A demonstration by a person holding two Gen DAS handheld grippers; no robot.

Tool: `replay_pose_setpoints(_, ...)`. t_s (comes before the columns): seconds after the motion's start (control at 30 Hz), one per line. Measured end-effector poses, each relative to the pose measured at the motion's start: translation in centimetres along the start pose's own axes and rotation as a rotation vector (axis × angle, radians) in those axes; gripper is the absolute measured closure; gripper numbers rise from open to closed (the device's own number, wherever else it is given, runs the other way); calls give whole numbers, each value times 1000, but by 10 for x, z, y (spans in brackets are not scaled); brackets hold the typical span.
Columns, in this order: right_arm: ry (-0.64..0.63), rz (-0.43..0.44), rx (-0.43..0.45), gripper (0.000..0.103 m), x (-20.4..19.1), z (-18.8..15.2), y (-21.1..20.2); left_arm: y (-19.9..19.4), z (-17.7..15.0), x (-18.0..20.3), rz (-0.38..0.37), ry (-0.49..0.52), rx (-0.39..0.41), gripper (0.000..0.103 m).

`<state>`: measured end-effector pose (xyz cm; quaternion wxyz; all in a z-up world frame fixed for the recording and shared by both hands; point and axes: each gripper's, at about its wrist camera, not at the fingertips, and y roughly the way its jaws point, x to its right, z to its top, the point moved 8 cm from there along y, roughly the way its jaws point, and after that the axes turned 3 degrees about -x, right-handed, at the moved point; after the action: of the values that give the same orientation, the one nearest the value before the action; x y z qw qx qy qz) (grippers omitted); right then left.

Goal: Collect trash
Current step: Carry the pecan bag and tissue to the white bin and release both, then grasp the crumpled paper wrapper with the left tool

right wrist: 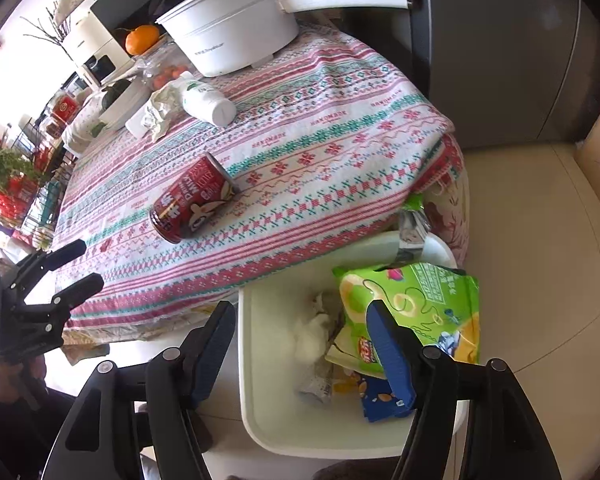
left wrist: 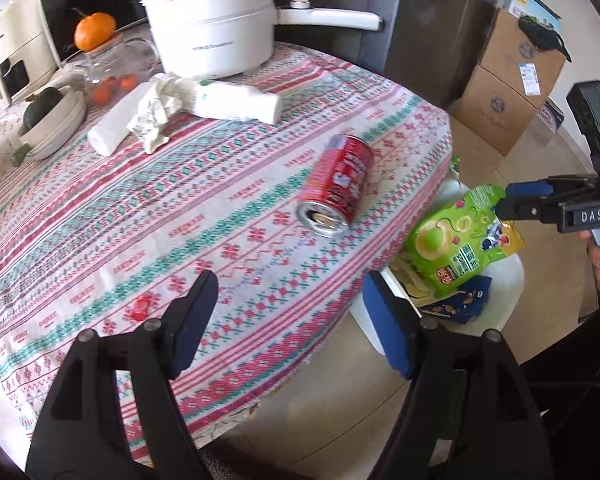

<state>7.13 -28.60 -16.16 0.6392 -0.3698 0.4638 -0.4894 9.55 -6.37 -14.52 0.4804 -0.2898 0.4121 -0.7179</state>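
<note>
A red drink can (left wrist: 336, 188) lies on its side on the patterned tablecloth (left wrist: 160, 220); it also shows in the right wrist view (right wrist: 192, 204). A crumpled tissue (left wrist: 156, 108) and a white bottle (left wrist: 236, 100) lie farther back. A white trash bin (right wrist: 260, 360) stands on the floor beside the table with a green snack bag (right wrist: 420, 312), a blue packet (right wrist: 376, 400) and tissues in it. My left gripper (left wrist: 296, 320) is open and empty above the table edge, short of the can. My right gripper (right wrist: 300, 340) is open above the bin, its right finger against the green bag (left wrist: 460, 240).
A white pot (left wrist: 216, 28) with a long handle, a glass jar with an orange (left wrist: 96, 32) on it, a bowl (left wrist: 56, 124) and an appliance stand at the table's back. Cardboard boxes (left wrist: 508, 96) stand on the floor by a grey cabinet.
</note>
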Motion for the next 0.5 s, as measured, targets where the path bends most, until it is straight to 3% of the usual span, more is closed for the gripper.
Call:
replay_pose_setpoints(0.33, -51, -13, 30, 29, -30, 25, -1, -3, 15, -61, 60, -103, 14, 21)
replay_pose_setpoints(0.5, -99, -29, 37, 28, -45, 51, 2, 8, 41, -98, 95, -115, 50, 21)
